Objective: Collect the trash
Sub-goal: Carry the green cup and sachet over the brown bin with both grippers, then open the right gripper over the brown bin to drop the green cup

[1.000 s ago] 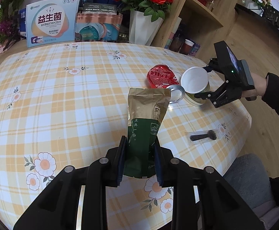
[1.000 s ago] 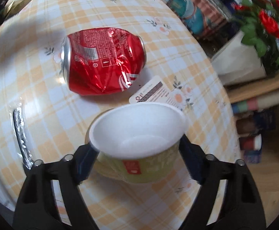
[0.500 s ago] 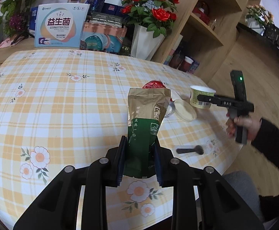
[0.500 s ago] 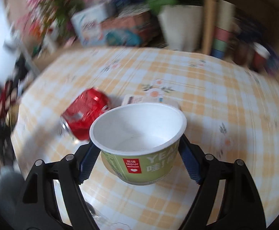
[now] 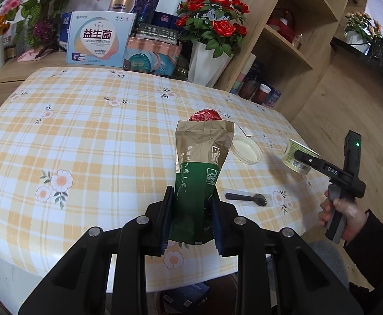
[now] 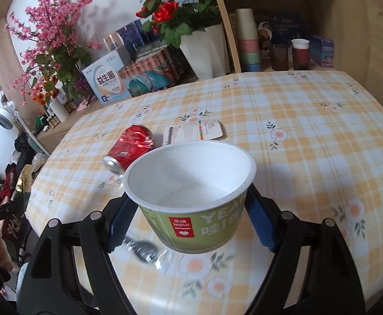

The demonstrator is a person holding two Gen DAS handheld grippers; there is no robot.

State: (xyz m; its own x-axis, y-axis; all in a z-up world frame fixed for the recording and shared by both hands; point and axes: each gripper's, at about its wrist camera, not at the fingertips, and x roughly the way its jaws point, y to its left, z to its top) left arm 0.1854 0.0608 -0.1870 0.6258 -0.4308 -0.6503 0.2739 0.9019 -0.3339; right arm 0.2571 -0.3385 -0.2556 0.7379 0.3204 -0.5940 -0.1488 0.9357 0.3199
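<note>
My left gripper (image 5: 191, 220) is shut on a green and gold foil pouch (image 5: 200, 168), held upright over the table's near edge. My right gripper (image 6: 191, 225) is shut on an empty green paper cup (image 6: 191, 197) with a white inside, held above the table; the cup also shows in the left wrist view (image 5: 295, 156) at the right. A crushed red can (image 6: 129, 148) lies on the checked tablecloth (image 5: 86, 136). A white round lid (image 5: 246, 149), a paper label (image 6: 194, 132) and a black plastic spoon in a wrapper (image 5: 245, 199) lie near it.
A white vase of red roses (image 5: 207, 60), boxes (image 5: 99, 42) and pink flowers stand behind the table. A wooden shelf unit (image 5: 283, 39) with cups stands at the right. The table's edge (image 5: 191, 281) is just under my left gripper.
My right gripper lifted the green cup off the table and drew it back toward the table's right edge. My left gripper pulled back with the pouch still in it.
</note>
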